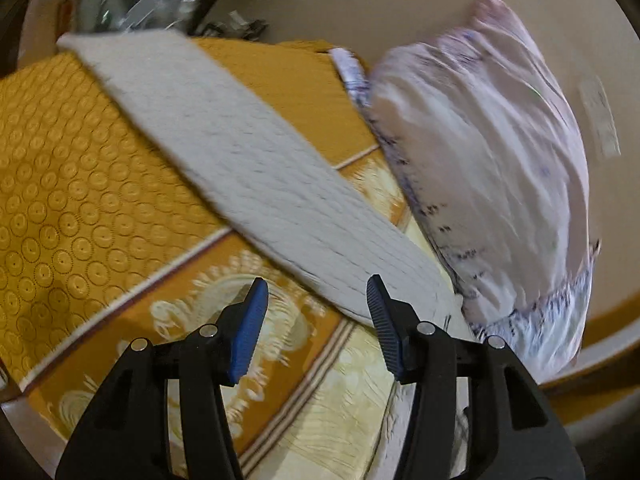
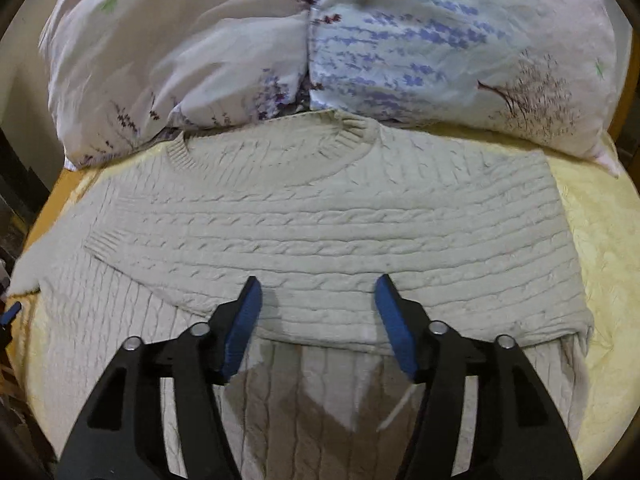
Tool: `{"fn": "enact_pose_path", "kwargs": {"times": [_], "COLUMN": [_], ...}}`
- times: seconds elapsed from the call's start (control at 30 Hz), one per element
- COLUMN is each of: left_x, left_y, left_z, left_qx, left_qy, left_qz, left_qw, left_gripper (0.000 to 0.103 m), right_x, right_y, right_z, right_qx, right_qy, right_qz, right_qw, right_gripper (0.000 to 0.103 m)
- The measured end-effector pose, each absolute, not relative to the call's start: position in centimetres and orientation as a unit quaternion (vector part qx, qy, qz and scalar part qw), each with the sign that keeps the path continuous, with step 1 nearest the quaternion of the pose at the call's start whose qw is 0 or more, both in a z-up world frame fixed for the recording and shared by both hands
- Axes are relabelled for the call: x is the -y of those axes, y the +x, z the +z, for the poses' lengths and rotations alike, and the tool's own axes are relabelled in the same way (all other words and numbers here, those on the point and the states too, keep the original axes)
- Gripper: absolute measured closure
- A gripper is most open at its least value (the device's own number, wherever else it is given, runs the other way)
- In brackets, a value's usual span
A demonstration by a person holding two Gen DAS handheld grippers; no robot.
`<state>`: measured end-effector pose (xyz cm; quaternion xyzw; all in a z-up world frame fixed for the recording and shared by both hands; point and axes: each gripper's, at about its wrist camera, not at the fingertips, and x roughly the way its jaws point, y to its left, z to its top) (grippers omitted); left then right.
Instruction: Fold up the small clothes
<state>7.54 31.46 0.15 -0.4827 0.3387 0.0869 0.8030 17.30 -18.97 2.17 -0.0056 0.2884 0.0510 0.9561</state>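
A cream cable-knit sweater (image 2: 320, 216) lies flat on the bed, its collar toward the pillows and one sleeve folded across its body. My right gripper (image 2: 318, 300) is open and empty, hovering just above the sweater's middle. In the left wrist view the sweater (image 1: 248, 168) shows as a long pale band running diagonally over the blanket. My left gripper (image 1: 318, 300) is open and empty, just above the sweater's near edge. The left wrist view is blurred by motion.
Two floral pillows (image 2: 280, 48) lie at the sweater's collar; one also shows in the left wrist view (image 1: 480, 160). An orange patterned blanket (image 1: 80, 184) covers the bed. Clutter (image 1: 132, 4) sits beyond the bed's far corner. A pale yellow sheet (image 2: 600, 240) borders the sweater.
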Motion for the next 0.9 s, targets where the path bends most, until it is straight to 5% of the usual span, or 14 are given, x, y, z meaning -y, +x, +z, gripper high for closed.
{"fn": "enact_pose_path", "kwargs": {"times": [0.33,0.6,0.9], "left_x": [-34.0,-35.2,-31.8], "left_y": [8.9,9.8,12.9], "left_z": [-1.2,-1.5,5.2], "left_qx": [-0.300,-0.284,-0.253], "left_qy": [-0.538,-0.543,-0.436], "left_qz": [0.100,0.121,0.077], "left_qw": [0.782,0.781,0.860], "left_gripper": [0.057,0.092,0.098], "right_x": [18.8,19.7,22.1], "right_y": [17.2,16.3,15.6], "right_z": [2.2,2.4,2.6], "right_qx": [-0.290,-0.288,-0.279], "right_qy": [0.016,0.036,0.061], "right_qz": [0.058,0.070,0.065], "right_qw": [0.955,0.954,0.956], "right_gripper": [0.038,0.038,0.038]}}
